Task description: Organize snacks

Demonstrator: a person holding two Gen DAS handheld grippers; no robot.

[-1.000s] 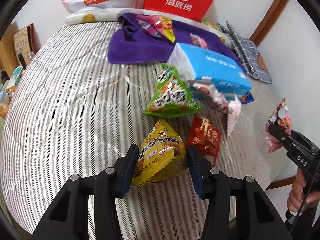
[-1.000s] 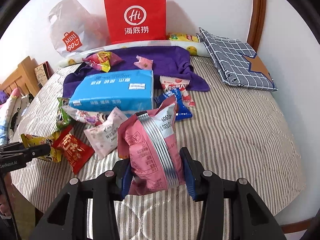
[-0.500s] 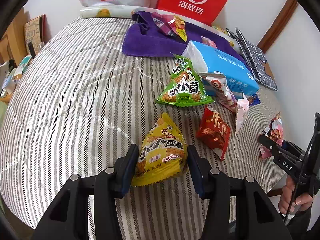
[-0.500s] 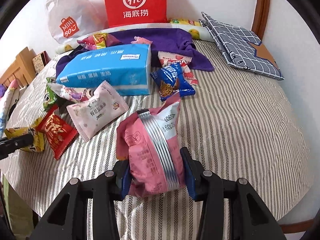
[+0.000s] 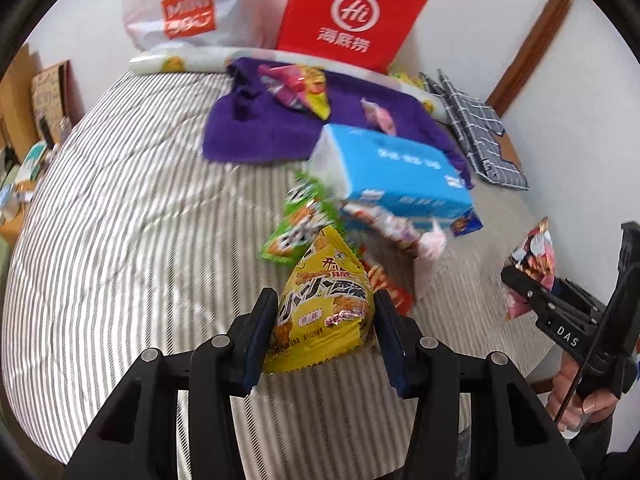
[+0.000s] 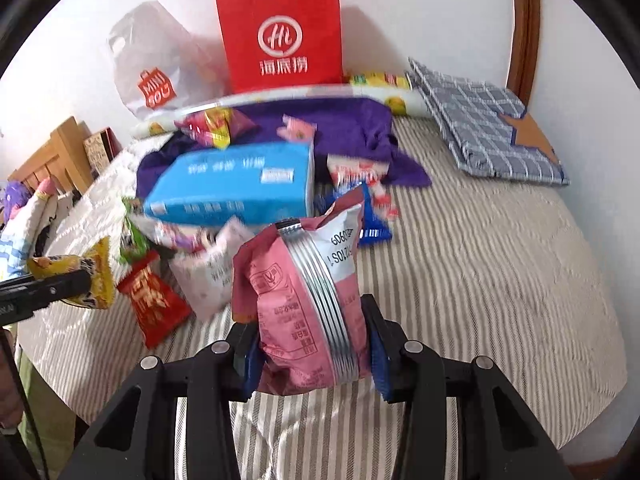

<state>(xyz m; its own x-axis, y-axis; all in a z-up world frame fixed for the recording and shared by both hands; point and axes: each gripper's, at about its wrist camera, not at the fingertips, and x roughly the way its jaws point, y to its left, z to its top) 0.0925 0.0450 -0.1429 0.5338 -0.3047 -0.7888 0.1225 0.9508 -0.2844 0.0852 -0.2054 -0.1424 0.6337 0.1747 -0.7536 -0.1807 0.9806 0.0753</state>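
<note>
Both hands have lifted slightly since a second ago, each packet clear of the striped bed (image 6: 480, 264). Left tongs (image 5: 325, 322) grip a yellow triangular snack packet (image 5: 326, 300); right tongs (image 6: 310, 354) clamp a pink snack bag (image 6: 296, 292) upright. Just beyond lie a red packet (image 6: 154, 300), a pale pink packet (image 6: 208, 276) and a green packet (image 5: 298, 226). Behind them sits a blue tissue pack (image 6: 236, 188), then a purple towel (image 5: 260, 128). Farthest, a red paper bag (image 6: 282, 36) and a white plastic bag (image 6: 156, 64) lean against the wall.

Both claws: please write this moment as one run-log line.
left claw: shut on yellow snack bag | right claw: shut on pink snack bag
</note>
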